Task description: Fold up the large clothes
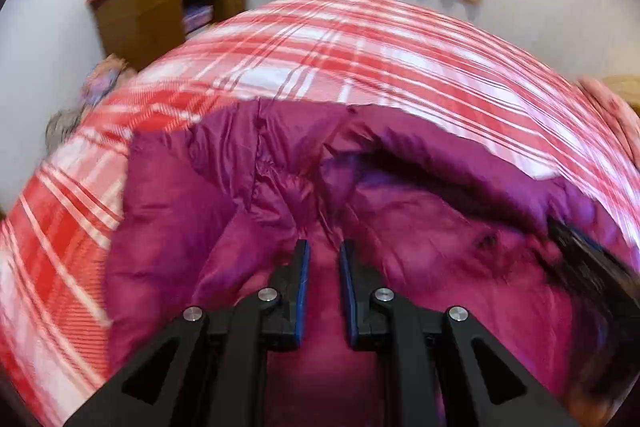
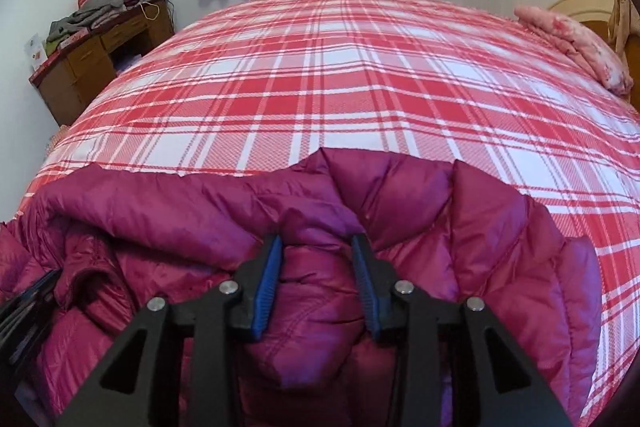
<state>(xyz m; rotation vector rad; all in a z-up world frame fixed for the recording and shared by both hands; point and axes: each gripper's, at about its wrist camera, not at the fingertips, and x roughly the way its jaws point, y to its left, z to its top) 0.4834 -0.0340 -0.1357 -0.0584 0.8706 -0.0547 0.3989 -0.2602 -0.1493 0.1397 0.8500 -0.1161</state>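
magenta puffer jacket, lengthwise along bed edge

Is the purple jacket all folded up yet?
Not yet. The jacket lies bunched and puffy on the bed, its layers heaped unevenly, not in a flat, neat stack.

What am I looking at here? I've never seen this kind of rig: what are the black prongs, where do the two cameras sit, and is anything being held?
There is no robot here. A person holds a hand-operated claw in each hand, and each claw carries a wide-angle camera that looks forward along its two black, blue-padded prongs. One picture comes from the left claw, the other from the right claw. Both look down at a magenta puffy jacket lying on a red-and-white plaid bed cover. The left claw is nearly closed and seems to pinch jacket fabric. The right claw stands open, with a fold of the jacket between its prongs but not squeezed.
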